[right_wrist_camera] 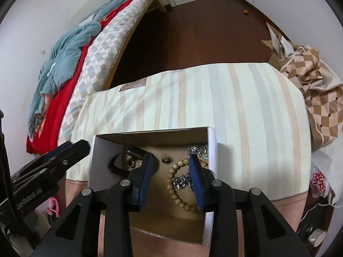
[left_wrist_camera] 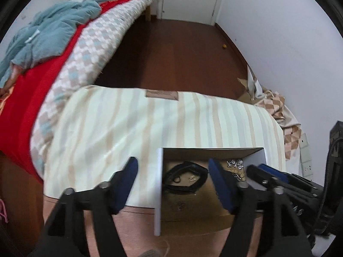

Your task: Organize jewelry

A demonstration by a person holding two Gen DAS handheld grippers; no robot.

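A cardboard box with white walls (right_wrist_camera: 212,147) sits on a striped cloth (right_wrist_camera: 246,111). Inside lie a wooden bead bracelet (right_wrist_camera: 174,190), a silver chain bracelet (right_wrist_camera: 182,181), a black strap watch (right_wrist_camera: 120,162), a small ring (right_wrist_camera: 131,163) and a dark stud (right_wrist_camera: 166,160). My right gripper (right_wrist_camera: 171,167) is open, empty, its jaws above the beads and chain. My left gripper (left_wrist_camera: 173,171) is open and empty, straddling the box's left wall (left_wrist_camera: 158,184). The watch (left_wrist_camera: 184,175) and a ring (left_wrist_camera: 177,179) show there, and the silver chain (left_wrist_camera: 235,163).
A bed with a red blanket (left_wrist_camera: 32,98) and blue cloth (left_wrist_camera: 49,34) stands to the left. Brown wooden floor (left_wrist_camera: 182,53) lies beyond the cloth. Checkered fabric (right_wrist_camera: 317,90) is piled at the right. The right gripper (left_wrist_camera: 268,174) shows at the box's right side.
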